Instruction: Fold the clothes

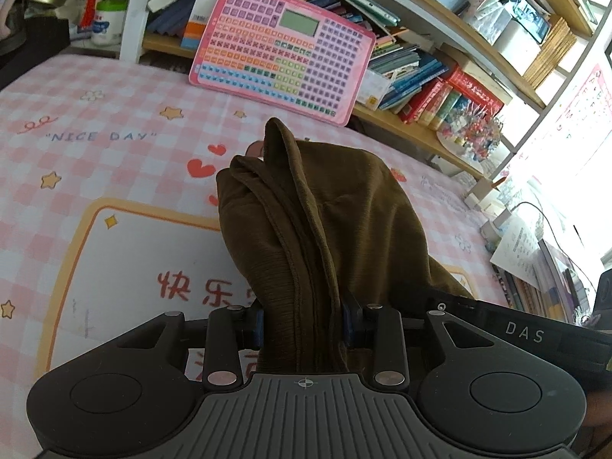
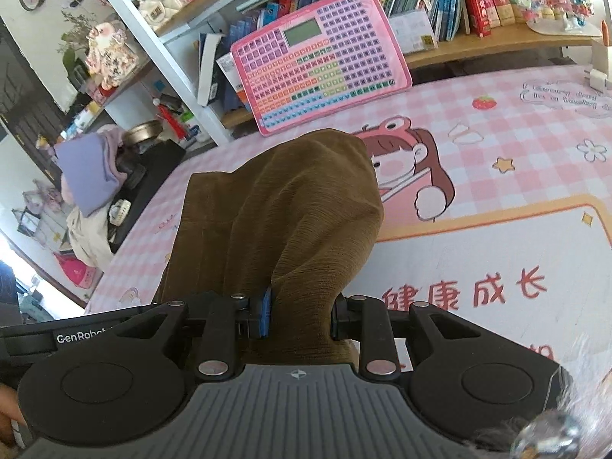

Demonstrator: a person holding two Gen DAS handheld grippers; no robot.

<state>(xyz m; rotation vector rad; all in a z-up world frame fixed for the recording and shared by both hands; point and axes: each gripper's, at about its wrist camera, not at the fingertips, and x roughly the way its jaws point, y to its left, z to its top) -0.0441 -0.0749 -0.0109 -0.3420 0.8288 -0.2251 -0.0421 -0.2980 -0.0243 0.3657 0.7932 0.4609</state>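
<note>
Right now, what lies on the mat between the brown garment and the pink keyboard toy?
Only bare checked mat between brown garment and pink keyboard toy; right wrist view shows it.

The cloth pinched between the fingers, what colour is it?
Olive brown, a plain ribbed cloth; the right wrist view shows it best.

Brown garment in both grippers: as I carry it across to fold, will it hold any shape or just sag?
Likely floppy: the brown garment bunches and droops in soft folds between the left gripper and the right gripper. Its ribbed knit looks fairly thick, so it probably grips the pads rather than slipping. The free part will likely drag on the pink checked mat.
</note>
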